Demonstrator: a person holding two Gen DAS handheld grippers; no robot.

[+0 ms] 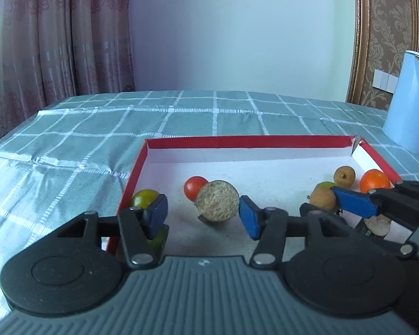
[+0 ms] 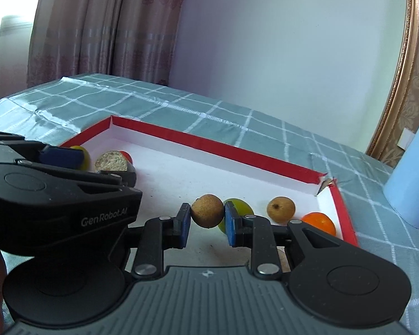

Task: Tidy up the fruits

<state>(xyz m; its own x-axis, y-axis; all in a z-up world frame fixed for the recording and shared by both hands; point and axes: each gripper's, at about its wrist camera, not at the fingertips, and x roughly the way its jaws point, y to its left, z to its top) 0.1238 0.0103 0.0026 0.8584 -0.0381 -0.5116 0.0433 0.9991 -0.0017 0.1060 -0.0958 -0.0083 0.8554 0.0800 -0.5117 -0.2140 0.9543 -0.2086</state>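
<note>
Checked teal tablecloth [image 1: 97, 139] covers the work surface, and on it sits the red-rimmed tray [image 1: 237, 141], which serves as landmark for everything below.

Nearest, over the tray's near edge: the right gripper [image 2: 206, 220] is clamped on a small brown fruit [image 2: 207, 210], one pad on each flank, the fruit seated at the pad tips rather than deep between them. It looks lifted just clear of the tray floor (shadow beneath it, so probably not resting).

Toward the tray's left side: the left gripper [image 1: 204, 212] stands part-open. The rough tan round fruit [image 1: 218, 200] lies between its fingers but nearer the right-hand pad; no pad visibly presses on it, and it appears to rest on the tray floor, touching the red tomato [image 1: 194, 187] behind it. A green tomato [image 1: 145, 197] sits at the tray's left wall, just behind the left-hand pad.

Farther, at the tray's right end: a green fruit [image 2: 241, 206] directly behind the held one, then a second brown fruit [image 2: 280, 208], then the orange fruit [image 2: 319, 222] by the right wall.

Judgement: carry the held fruit low and level toward its brown twin, avoid nudging the green one, and release only once it rests on the floor. A tip grip on a round fruit could slip.
</note>
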